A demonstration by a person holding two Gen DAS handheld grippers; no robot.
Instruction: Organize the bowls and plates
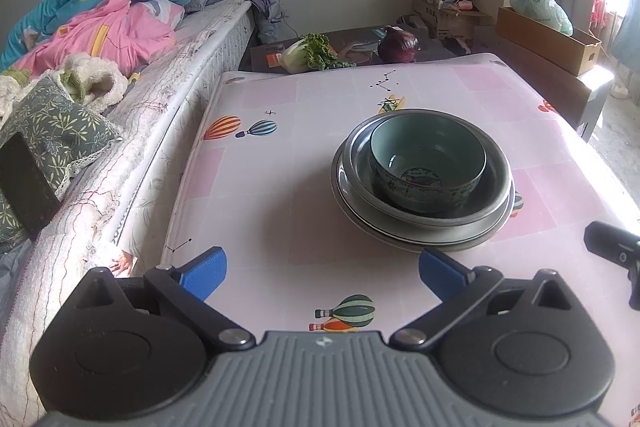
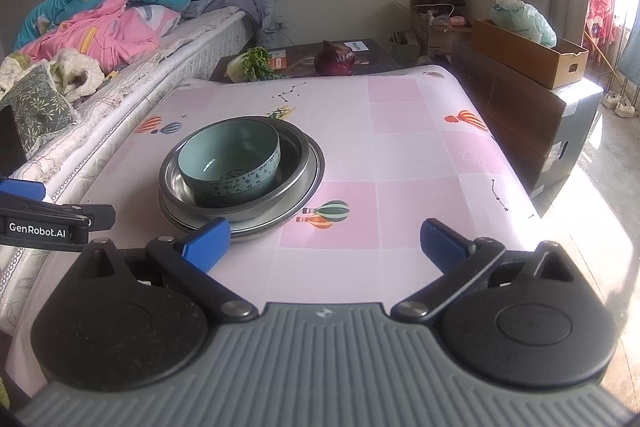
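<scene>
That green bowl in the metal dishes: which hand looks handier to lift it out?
Probably the left. The left gripper is open with the green bowl and metal dishes just ahead of it, slightly right. The right gripper, also open, faces mostly bare tablecloth; the stack sits off to its left.

Bench [image 1: 280,187], pink checked cloth with balloon prints. On it: metal plate [image 1: 400,233], basin and teal bowl [image 1: 428,151] stacked within.
</scene>
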